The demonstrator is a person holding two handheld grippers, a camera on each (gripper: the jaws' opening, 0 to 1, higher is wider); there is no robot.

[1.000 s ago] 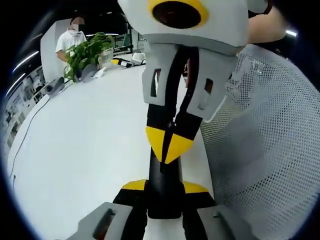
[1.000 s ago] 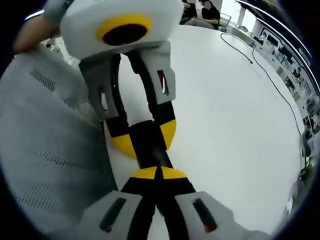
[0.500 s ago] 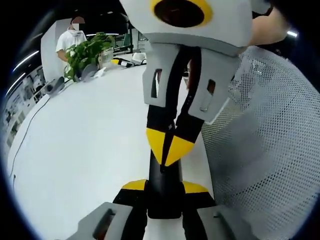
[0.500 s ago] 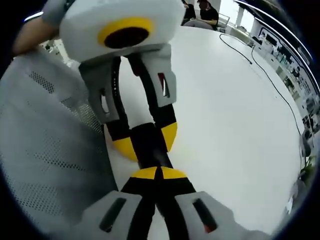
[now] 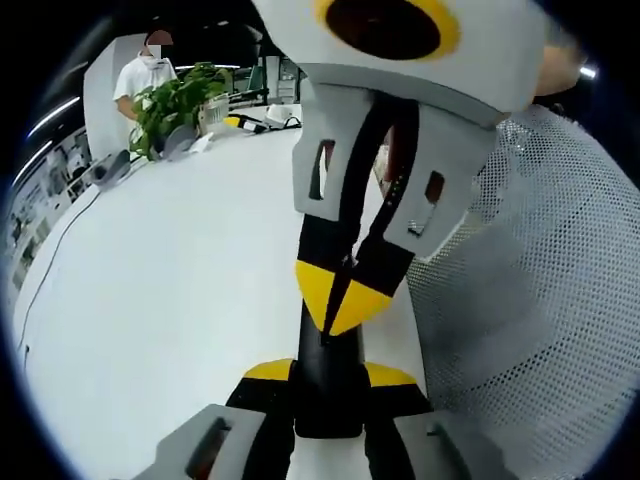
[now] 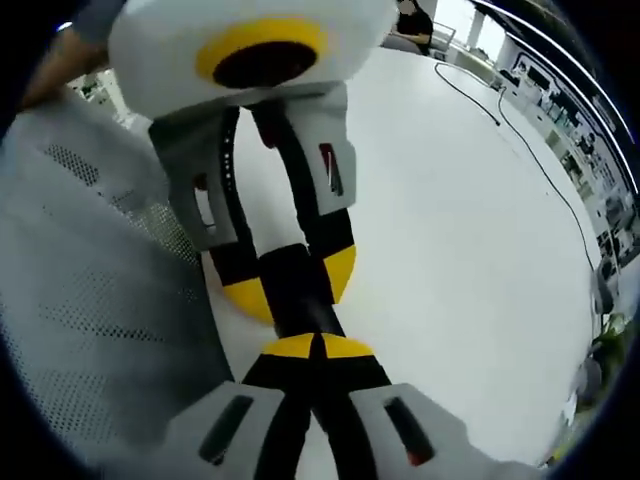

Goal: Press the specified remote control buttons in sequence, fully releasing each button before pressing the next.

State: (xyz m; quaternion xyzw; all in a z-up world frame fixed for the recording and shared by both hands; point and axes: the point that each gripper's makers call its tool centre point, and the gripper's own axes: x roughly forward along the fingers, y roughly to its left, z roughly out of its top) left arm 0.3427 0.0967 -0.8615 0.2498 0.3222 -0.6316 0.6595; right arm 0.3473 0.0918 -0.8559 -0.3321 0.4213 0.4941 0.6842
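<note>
Black and long, the slim remote control (image 5: 328, 385) lies held between the left gripper (image 5: 328, 372), clamping one end, and the closed right gripper (image 6: 314, 350), tips pressing its top, over the white table (image 5: 170, 280).

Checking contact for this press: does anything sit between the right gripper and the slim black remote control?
Nothing visible does. The right gripper, jaws closed, appears to meet the slim black remote control directly; the left gripper holds it.

right tongs (image 5: 340, 300) nearer left camera
</note>
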